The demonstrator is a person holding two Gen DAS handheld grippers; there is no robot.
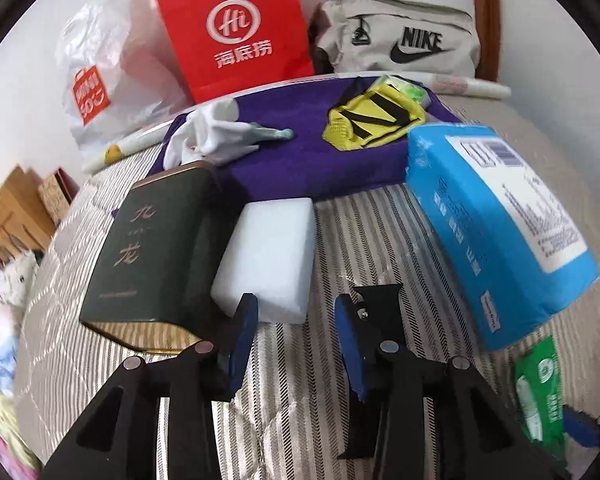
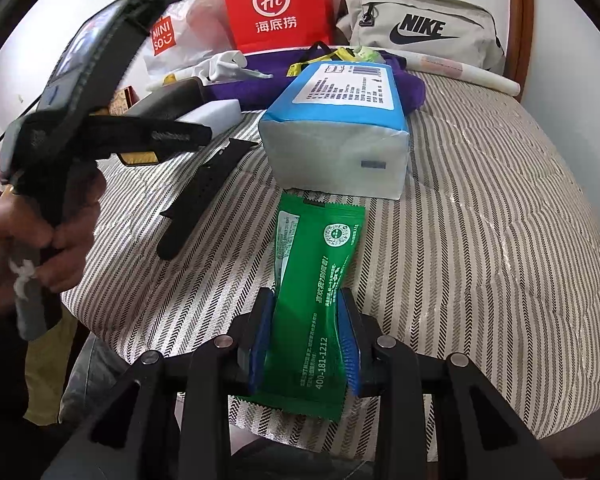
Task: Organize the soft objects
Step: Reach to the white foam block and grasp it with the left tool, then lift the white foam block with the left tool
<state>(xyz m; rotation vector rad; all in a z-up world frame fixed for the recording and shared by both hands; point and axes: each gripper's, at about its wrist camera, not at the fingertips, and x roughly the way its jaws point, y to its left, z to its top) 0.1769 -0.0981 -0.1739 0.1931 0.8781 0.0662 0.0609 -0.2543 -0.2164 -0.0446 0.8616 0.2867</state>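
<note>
My right gripper (image 2: 306, 300) is shut on a green foil packet (image 2: 320, 280), which sticks out forward over the striped mattress (image 2: 480, 220). Just beyond the packet stands a blue tissue pack (image 2: 340, 120). My left gripper (image 1: 298, 320) is open above the mattress, with only the bedding showing between its blue pads (image 1: 242, 344). A white foam block (image 1: 268, 256) lies just ahead of its left finger. A black strap (image 2: 204, 200) lies under it, and its end (image 1: 376, 300) shows at the right finger's tip. The tissue pack (image 1: 500, 232) is to the right.
A dark green tin (image 1: 152, 248) lies left of the foam block. Behind is a purple cloth (image 1: 300, 152) with white socks (image 1: 208, 136) and a yellow-black item (image 1: 372, 120). A red paper bag (image 1: 236, 28), a plastic bag (image 1: 100, 80) and a grey Nike pouch (image 1: 400, 40) line the wall. A hand (image 2: 28, 248) holds the left gripper.
</note>
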